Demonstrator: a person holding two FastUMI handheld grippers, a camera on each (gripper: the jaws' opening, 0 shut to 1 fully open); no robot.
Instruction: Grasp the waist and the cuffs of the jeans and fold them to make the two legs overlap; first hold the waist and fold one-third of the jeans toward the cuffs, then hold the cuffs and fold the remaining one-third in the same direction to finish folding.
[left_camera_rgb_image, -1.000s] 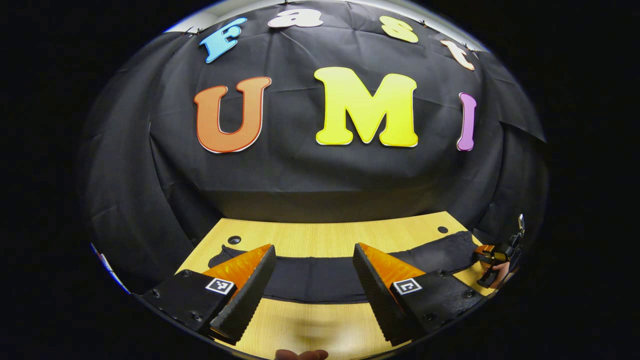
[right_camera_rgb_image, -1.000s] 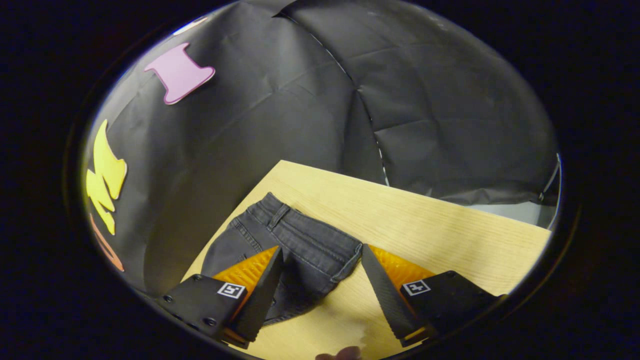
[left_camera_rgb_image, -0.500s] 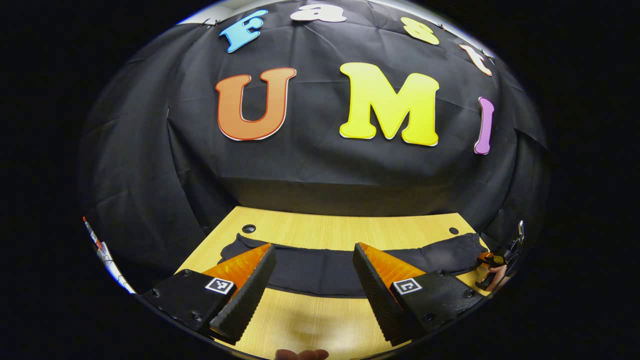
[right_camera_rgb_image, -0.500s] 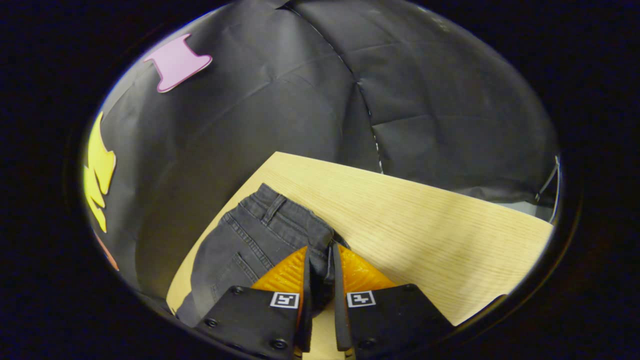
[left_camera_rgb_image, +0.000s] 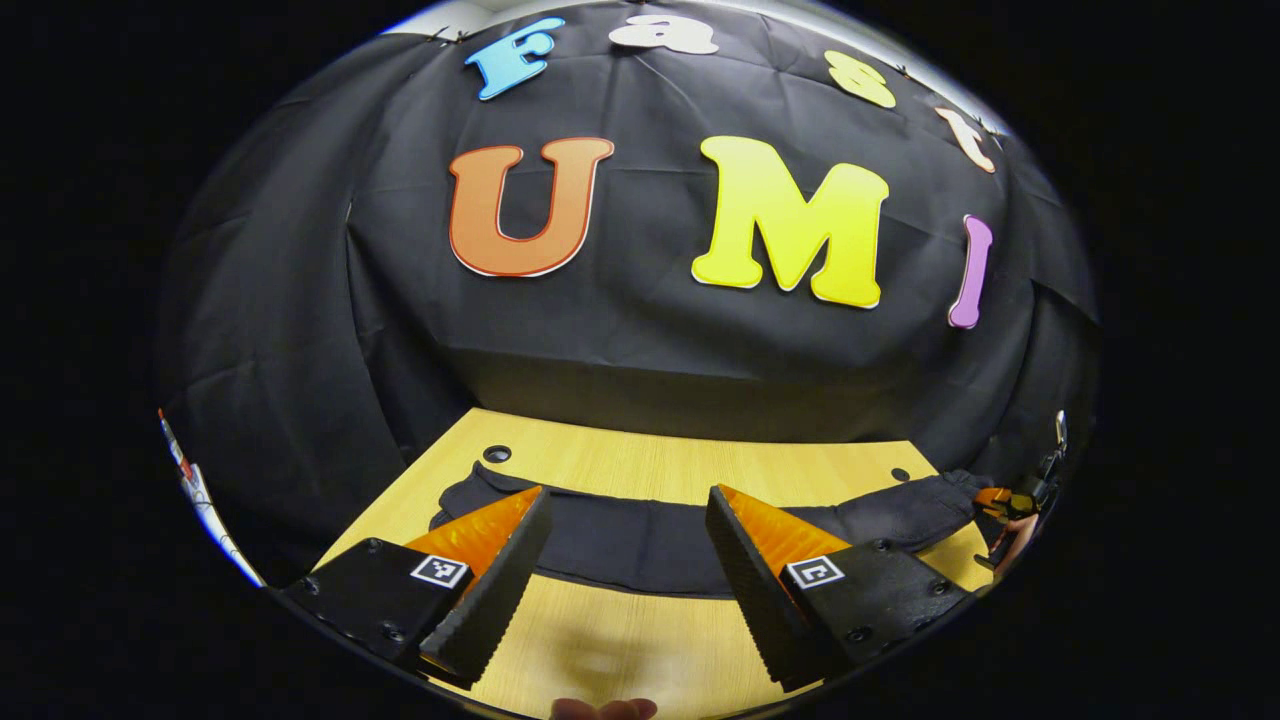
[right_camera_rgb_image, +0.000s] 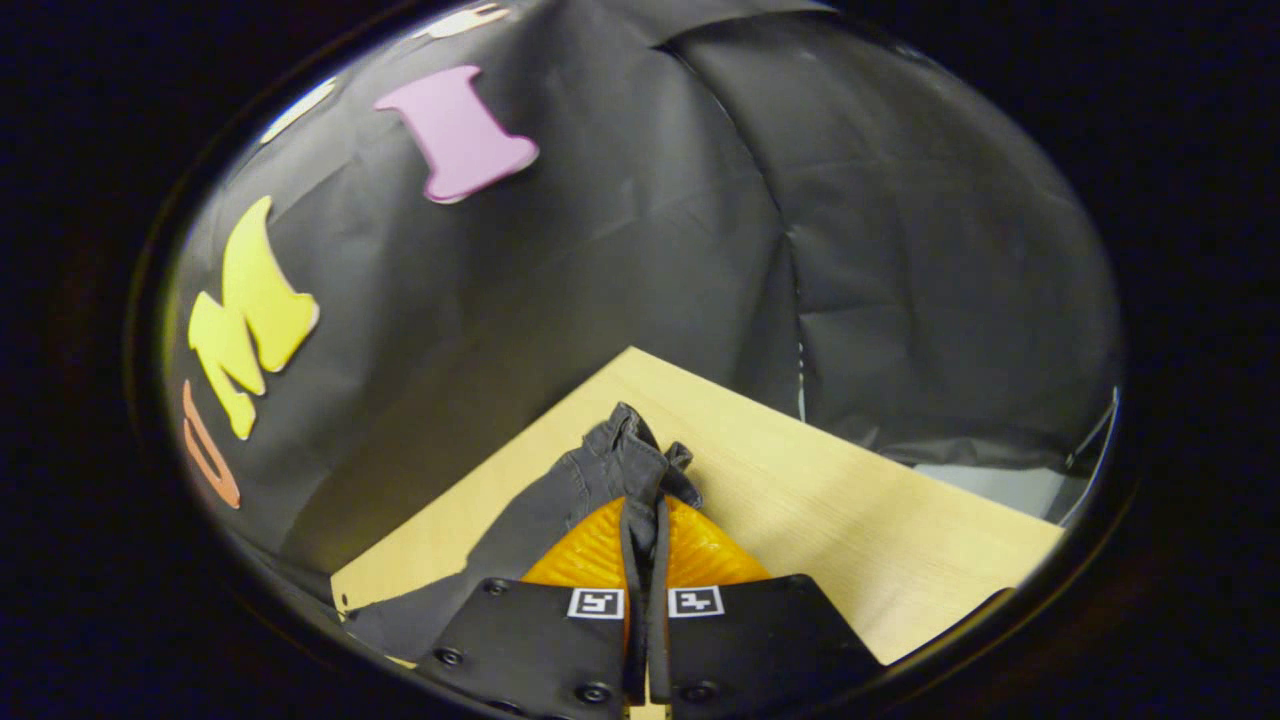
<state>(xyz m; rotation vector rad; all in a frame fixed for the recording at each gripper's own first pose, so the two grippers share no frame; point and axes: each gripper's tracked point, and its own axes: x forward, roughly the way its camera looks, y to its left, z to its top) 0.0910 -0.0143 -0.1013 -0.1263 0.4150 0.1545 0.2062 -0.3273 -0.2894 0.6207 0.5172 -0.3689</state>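
Pinching hard, the right gripper (right_camera_rgb_image: 641, 540) has its fingers nearly together with a bunched fold of the black jeans (right_camera_rgb_image: 560, 500) squeezed between them, lifted a bit off the wooden table (right_camera_rgb_image: 850, 520). Which part of the jeans that is gets hard to tell, since the cloth is crumpled.

Over in the left gripper view, the left gripper (left_camera_rgb_image: 628, 520) is spread wide and holds nothing, hovering above the table (left_camera_rgb_image: 650, 465) just short of the jeans (left_camera_rgb_image: 640, 545), which lie stretched across it. Farther off at the right edge, the right gripper (left_camera_rgb_image: 1005, 500) and a hand show, too small and cut off to make out.
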